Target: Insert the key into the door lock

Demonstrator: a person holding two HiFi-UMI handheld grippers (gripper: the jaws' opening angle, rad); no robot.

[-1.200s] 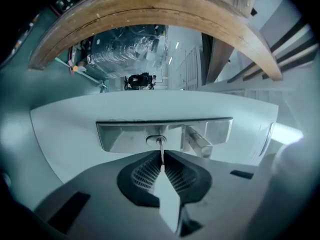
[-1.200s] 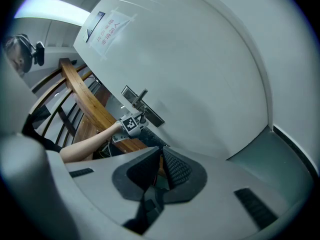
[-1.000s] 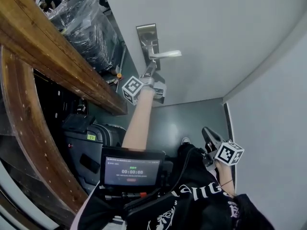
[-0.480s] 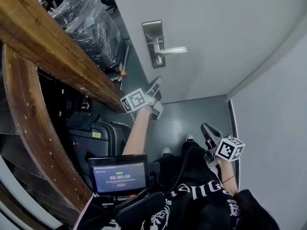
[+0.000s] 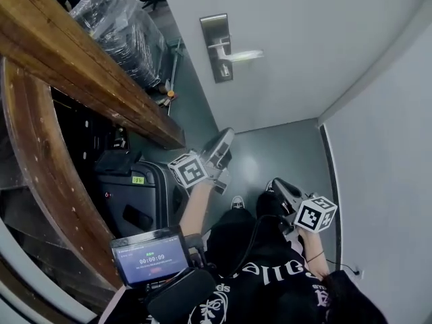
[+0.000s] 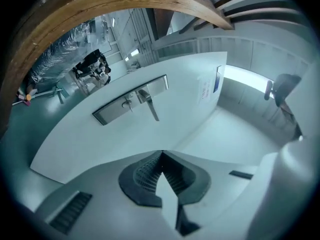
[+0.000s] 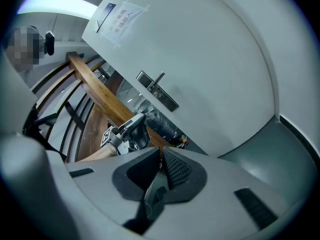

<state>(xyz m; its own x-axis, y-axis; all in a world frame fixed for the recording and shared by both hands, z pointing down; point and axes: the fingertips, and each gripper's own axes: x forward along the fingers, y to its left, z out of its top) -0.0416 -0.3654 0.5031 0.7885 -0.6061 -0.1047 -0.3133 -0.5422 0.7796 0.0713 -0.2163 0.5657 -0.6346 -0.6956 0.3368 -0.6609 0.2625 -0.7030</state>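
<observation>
The steel lock plate with its lever handle is on the white door, at the top of the head view. In the left gripper view a small metal piece, seemingly a key, sticks out of the plate beside the lever. My left gripper is well back from the door, low over the floor, its jaws shut with nothing between them. My right gripper is held near the person's lap, shut and empty, looking up at the plate.
A wooden handrail runs along the left. A plastic-wrapped black bundle stands behind it. A dark suitcase and a small screen sit near the person. A white wall closes the right side. A paper notice hangs on the door.
My left gripper, which was up at the lock plate, has drawn back and down from the door. The right gripper has hardly moved.
</observation>
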